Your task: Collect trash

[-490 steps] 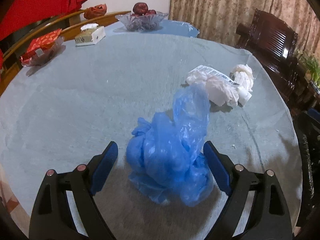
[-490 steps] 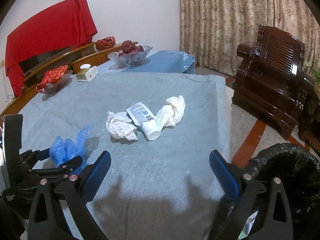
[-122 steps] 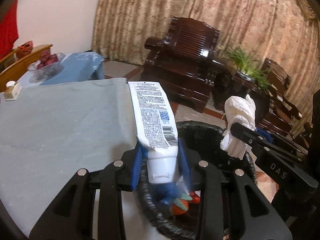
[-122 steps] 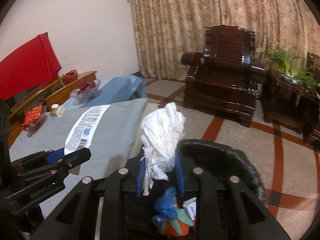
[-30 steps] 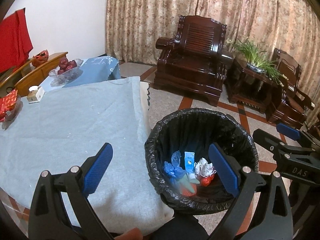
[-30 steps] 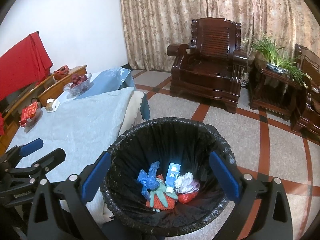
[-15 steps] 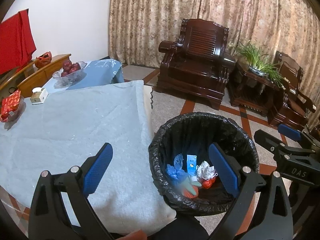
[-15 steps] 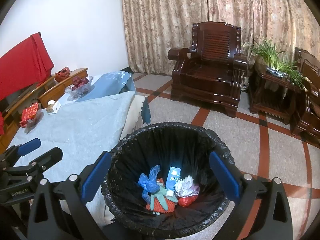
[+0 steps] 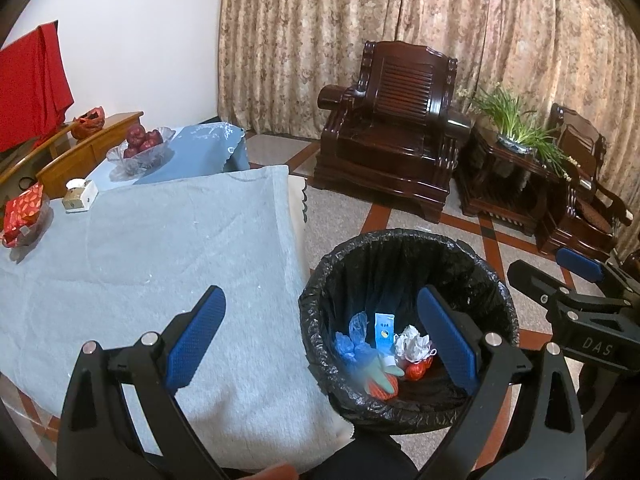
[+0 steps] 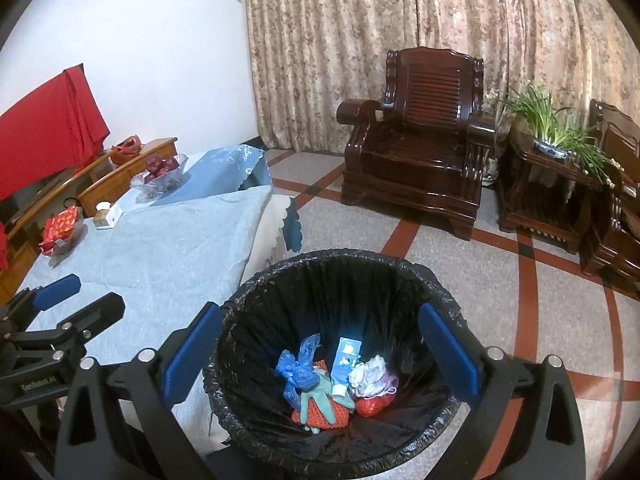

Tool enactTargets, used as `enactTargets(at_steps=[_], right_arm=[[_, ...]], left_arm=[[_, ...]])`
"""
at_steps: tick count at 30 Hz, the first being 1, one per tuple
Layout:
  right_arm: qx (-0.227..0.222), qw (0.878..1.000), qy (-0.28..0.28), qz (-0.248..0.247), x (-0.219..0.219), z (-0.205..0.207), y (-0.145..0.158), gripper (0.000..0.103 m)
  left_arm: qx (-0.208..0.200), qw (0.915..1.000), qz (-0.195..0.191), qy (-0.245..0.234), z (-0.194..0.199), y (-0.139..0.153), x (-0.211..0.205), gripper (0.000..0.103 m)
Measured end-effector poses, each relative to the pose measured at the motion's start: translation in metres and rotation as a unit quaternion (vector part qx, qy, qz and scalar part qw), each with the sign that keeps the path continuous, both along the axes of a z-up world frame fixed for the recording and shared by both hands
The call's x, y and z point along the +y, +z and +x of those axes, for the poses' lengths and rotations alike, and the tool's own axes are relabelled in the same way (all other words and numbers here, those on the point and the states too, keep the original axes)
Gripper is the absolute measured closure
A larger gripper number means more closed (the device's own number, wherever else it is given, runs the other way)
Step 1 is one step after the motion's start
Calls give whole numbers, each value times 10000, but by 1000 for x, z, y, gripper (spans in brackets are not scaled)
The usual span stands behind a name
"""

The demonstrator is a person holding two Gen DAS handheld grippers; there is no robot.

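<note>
Trash (image 10: pixel 332 376) lies at the bottom of the black-lined bin (image 10: pixel 280 276), which stands on the floor just beside the table's (image 9: pixel 140 248) right edge: a blue bag, a tube, crumpled tissue. All look light, soft, crushable; pinching any bunched fold would do. Left gripper (image 9: pixel 320 336) and right gripper (image 10: pixel 318 350) hover spread wide, holding nothing.

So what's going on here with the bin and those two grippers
A person is clearing trash with a handheld gripper in each hand. Both the left gripper and the right gripper are open and hold nothing, above the black-lined trash bin beside the table. In the bin lie a blue plastic bag, a tube and crumpled white tissue, among other scraps. The grey cloth shows no loose trash; only a fruit bowl and small boxes sit at its far edge.
</note>
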State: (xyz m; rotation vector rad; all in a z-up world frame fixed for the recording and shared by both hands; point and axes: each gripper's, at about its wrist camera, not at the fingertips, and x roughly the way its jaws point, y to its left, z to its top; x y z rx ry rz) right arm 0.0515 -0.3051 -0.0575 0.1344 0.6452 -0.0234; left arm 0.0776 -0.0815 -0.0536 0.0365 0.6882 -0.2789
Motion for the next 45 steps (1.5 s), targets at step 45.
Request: enactTargets(at_steps=[45], right_arm=[[-6,10000,15,-75,3,1,5,6]], left_arm=[[3,10000,-4,-9,2,4,0,9]])
